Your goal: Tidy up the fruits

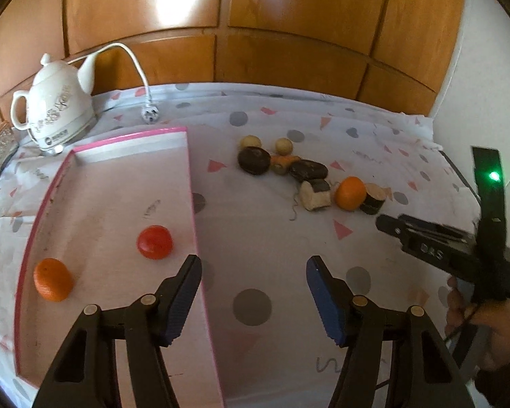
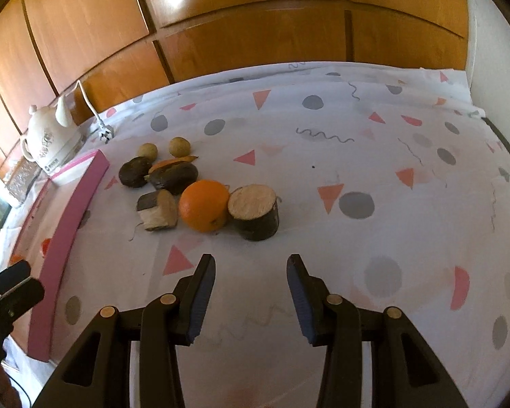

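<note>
Worktop [image 2: 374,156] under a patterned cloth carries everything; largest on it is the pink-edged tray [image 1: 191,183], and places below are given from that tray. Inside the tray lie an orange fruit [image 1: 53,279] and a red fruit [image 1: 154,242], apart from each other; outside its long pink wall, well apart from it, sits a loose cluster of pieces. In that cluster the round orange [image 2: 204,205] touches a cut log-like piece [image 2: 254,212] on the side away from the tray; being round, it has no long axis and points nowhere. It looks firm, smooth and likely to roll, so I judge a hold across its widest middle safest. Right gripper [image 2: 251,297] hovers near it, fingers spread, holding nothing; left gripper [image 1: 254,301] straddles the tray wall, likewise spread and empty.
</note>
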Available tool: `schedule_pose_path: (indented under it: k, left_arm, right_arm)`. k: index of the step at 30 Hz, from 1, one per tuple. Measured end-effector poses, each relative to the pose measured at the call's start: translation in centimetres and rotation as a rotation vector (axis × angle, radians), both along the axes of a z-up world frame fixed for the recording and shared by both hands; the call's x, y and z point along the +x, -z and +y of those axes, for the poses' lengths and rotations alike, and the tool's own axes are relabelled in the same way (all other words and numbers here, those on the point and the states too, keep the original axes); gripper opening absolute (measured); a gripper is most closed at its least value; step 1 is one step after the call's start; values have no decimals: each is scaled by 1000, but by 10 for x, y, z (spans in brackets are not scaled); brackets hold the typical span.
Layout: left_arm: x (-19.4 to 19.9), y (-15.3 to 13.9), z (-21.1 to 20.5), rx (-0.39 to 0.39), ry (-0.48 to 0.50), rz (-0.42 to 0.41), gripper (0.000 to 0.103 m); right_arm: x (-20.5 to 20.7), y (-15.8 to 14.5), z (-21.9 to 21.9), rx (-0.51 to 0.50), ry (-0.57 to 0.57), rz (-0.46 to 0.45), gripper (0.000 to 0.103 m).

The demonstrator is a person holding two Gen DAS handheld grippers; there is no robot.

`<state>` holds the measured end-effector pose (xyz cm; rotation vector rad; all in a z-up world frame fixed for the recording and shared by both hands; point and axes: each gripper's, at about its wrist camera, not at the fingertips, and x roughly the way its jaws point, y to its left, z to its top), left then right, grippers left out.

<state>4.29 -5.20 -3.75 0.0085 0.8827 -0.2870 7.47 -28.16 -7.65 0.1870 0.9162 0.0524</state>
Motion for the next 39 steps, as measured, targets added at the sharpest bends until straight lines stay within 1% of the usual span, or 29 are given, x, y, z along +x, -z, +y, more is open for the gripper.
schedule_pose_path:
  k: [7, 18, 19, 21, 24, 28, 31, 34, 36, 39]
  left_arm:
    - [6, 7, -9, -10, 21, 21, 65]
    - [21, 17, -24, -30, 22, 62, 65]
    - [23, 18, -26, -31, 22, 64, 65]
    - [25, 19, -28, -34, 25, 66, 65]
    - [30, 21, -32, -30, 24, 71, 65]
    - [35, 20, -41, -43, 44, 70, 65]
    - [38, 19, -49, -56, 73, 68, 60]
    - [42, 18, -60, -72, 109, 64, 56]
    - [44, 18, -66, -78, 124, 63, 52]
    - [49, 21, -74, -94, 140, 78, 50]
  right_arm:
    - [18, 7, -2, -41, -14, 13, 44]
    - [35, 8, 5, -77, -48, -12, 44]
    - [36, 9, 5, -77, -47, -13, 44]
    - [37, 9, 5, -69, -51, -17, 36]
    - [36, 9, 4, -66, -52, -23, 36]
    - [35, 9, -1, -81, -12, -22, 36]
    - [33, 10, -8, -71, 9, -22, 36]
    - [31, 9, -10, -100, 19, -22, 36]
    - [30, 10, -11, -94, 19, -24, 36]
    - [30, 11, -12, -93, 20, -25, 36]
